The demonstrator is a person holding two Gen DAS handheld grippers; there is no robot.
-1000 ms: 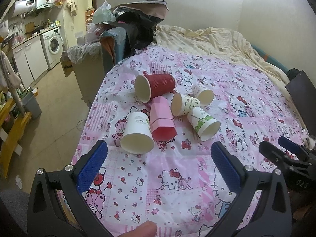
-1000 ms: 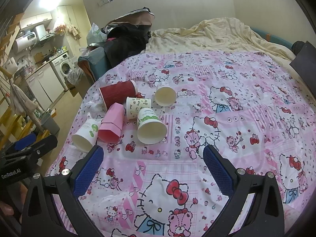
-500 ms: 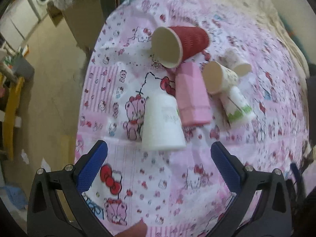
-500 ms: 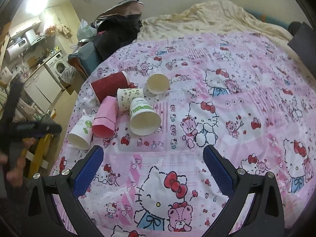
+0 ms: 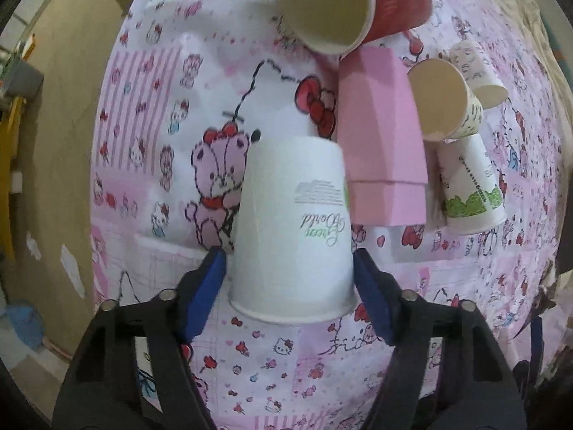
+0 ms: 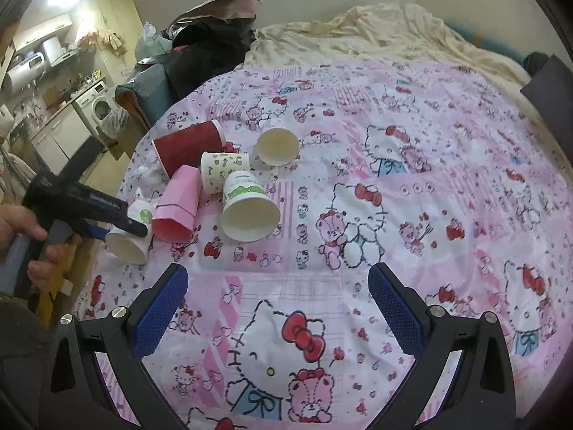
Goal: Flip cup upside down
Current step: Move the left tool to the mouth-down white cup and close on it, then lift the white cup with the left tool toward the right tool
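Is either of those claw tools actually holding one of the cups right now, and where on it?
The left gripper has its fingers either side of the white cup, near the rim; a firm grip cannot be told. The right gripper is open and holds nothing.

Six cups lie clustered near the bed's (image 6: pixel 447 150) left edge; the nearest cup (image 5: pixel 292 229) lies between the left tongs' (image 5: pixel 290 268) fingers, carton-shaped cup (image 5: pixel 381 143) just right.

Six cups lay on the bedspread (image 6: pixel 429 165): four white paper cups (image 5: pixel 292 229), one red ribbed cup (image 5: pixel 397 3), one pink faceted cup (image 5: pixel 379 136). Two grippers: left gripper (image 5: pixel 290 272), right gripper (image 6: pixel 277 304).
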